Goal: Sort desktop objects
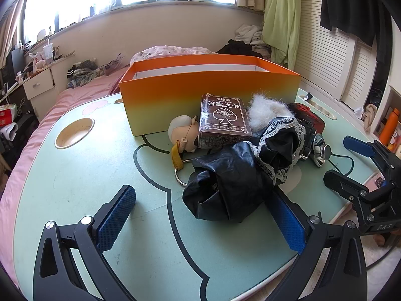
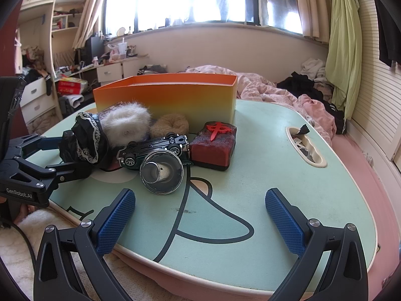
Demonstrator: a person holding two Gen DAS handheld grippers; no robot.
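A black lace-trimmed cloth point(image 1: 225, 183) lies bunched between the wide-apart pads of my left gripper point(image 1: 200, 218), against the right pad and not clamped. Behind it are a brown card box point(image 1: 223, 123), a doll-head keychain point(image 1: 181, 130), a white fluffy scrunchie point(image 1: 265, 111) and an orange box point(image 1: 210, 87) standing open at the top. My right gripper point(image 2: 200, 222) hangs open over bare table, short of a clear dome point(image 2: 161, 171), an overturned toy car point(image 2: 153, 150), a red mahjong block point(image 2: 215, 145) and a tan scrunchie point(image 2: 170, 125). The left gripper point(image 2: 62, 154) flanks the cloth point(image 2: 82, 140).
The mint-green lap table point(image 2: 275, 163) sits on a pink bed. It has a round cup recess point(image 1: 74, 133) at the left and a long slot point(image 2: 305, 148) at the right holding small items. Rumpled bedding and clothes lie behind; a white rug lies below the near edge.
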